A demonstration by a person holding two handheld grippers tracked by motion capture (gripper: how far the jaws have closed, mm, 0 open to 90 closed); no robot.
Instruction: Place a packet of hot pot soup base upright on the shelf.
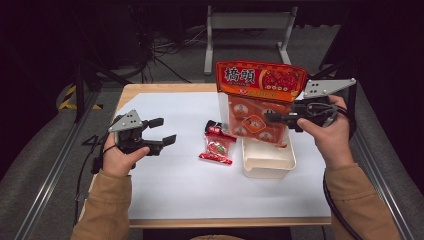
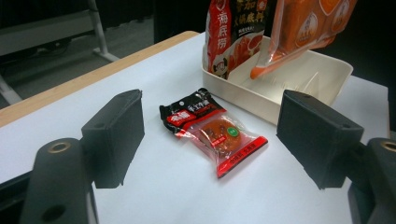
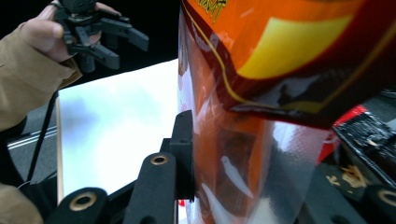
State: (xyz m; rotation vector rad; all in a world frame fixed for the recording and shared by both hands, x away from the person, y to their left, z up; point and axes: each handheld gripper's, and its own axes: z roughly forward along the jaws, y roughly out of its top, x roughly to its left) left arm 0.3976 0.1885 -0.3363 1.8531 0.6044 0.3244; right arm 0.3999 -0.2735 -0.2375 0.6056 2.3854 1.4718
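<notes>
**Orange bag held above the tray, small sachet lying free**

The right hand-held gripper (image 1: 272, 119) is clamped on a large orange-and-red plastic bag with a clear window and printed characters (image 1: 257, 100). Its jaws pinch the bag's right side, and the bag hangs upright with its lower edge over the shallow cream plastic tray (image 1: 267, 161). In the right gripper view the near jaw presses flat against the glossy film; the far jaw is hidden behind the bag, so the grip on that side is likely but not plainly seen.

The left hand-held gripper (image 1: 162, 131) sits well to the left over the white-covered tabletop (image 1: 165, 185), jaws spread wide and holding nothing. A small red-and-black sachet with a clear front (image 1: 217, 144) lies flat on the tabletop between the left hand-held gripper and the tray, just beside the tray's left wall. In the left gripper view a second red printed packet (image 2: 229, 32) stands inside the tray against its far corner.
</notes>
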